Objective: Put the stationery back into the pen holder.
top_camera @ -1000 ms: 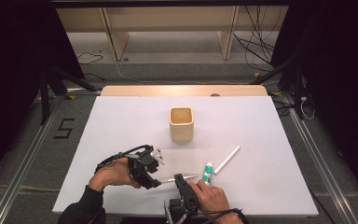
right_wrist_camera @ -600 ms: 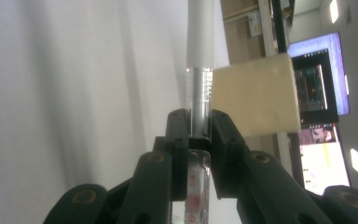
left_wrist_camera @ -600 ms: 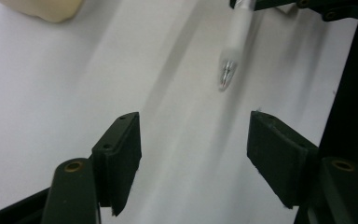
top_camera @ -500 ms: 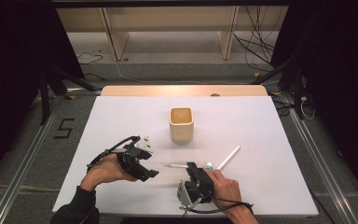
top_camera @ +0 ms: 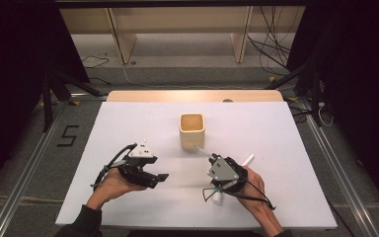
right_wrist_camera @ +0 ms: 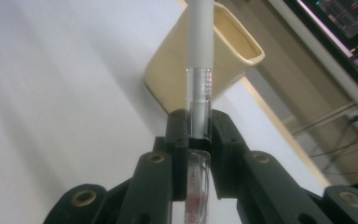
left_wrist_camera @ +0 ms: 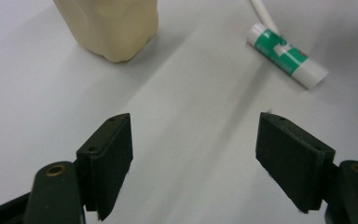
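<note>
The white table (top_camera: 103, 148) carries everything, its pale wooden edge at the far side; near its middle stands the cream square-mouthed cup (top_camera: 192, 130), upright, open at the top; the left gripper (top_camera: 161, 177) hangs low over the near-left part of the table, its jaws spread wide with nothing between them, and in the left gripper view bare table lies between the black pads (left_wrist_camera: 111, 158); the right gripper (top_camera: 208, 157) sits to the near right of the cup, tilted up toward it, jaws pressed onto a white pen (right_wrist_camera: 199, 60) that it pinches near its clear end; the pen's tip (top_camera: 195, 147) lies just beside the cup's base; a green-and-white glue stick (left_wrist_camera: 286, 56) lies flat on the table beside the right hand; a second white pen (top_camera: 247, 159) lies just behind that gripper.
</note>
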A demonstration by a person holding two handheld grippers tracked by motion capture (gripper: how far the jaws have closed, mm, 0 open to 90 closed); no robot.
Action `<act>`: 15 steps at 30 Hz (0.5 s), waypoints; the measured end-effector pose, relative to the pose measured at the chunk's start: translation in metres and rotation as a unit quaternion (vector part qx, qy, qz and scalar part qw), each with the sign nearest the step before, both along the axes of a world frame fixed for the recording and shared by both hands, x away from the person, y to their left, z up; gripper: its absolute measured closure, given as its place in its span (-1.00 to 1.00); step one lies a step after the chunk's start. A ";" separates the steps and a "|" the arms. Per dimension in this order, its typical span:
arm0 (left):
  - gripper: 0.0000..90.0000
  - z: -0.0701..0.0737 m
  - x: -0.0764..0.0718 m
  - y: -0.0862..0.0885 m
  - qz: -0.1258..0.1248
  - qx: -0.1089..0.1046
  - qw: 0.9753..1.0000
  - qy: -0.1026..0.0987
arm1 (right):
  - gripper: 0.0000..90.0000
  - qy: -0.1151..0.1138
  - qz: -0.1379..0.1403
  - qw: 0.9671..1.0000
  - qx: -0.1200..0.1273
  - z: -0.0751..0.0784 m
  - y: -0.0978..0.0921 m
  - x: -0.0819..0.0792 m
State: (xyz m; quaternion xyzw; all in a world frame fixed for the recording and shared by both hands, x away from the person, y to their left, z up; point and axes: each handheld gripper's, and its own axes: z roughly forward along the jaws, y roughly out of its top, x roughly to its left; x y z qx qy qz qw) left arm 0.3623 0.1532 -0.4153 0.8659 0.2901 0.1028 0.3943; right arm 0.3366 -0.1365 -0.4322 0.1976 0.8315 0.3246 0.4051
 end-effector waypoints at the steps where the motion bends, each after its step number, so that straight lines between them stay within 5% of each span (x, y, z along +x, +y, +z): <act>1: -0.40 -0.001 -0.001 0.001 0.006 -0.005 1.000 -0.004 | 0.76 0.007 0.003 1.000 0.012 0.002 -0.001 0.002; 6: -0.42 -0.008 -0.004 0.005 0.024 -0.026 0.999 -0.014 | 0.76 0.049 0.011 0.996 0.073 0.008 -0.004 0.009; 15: -0.42 -0.023 -0.008 0.009 0.051 -0.043 0.997 -0.032 | 0.76 0.110 0.016 0.978 0.179 0.019 -0.011 0.024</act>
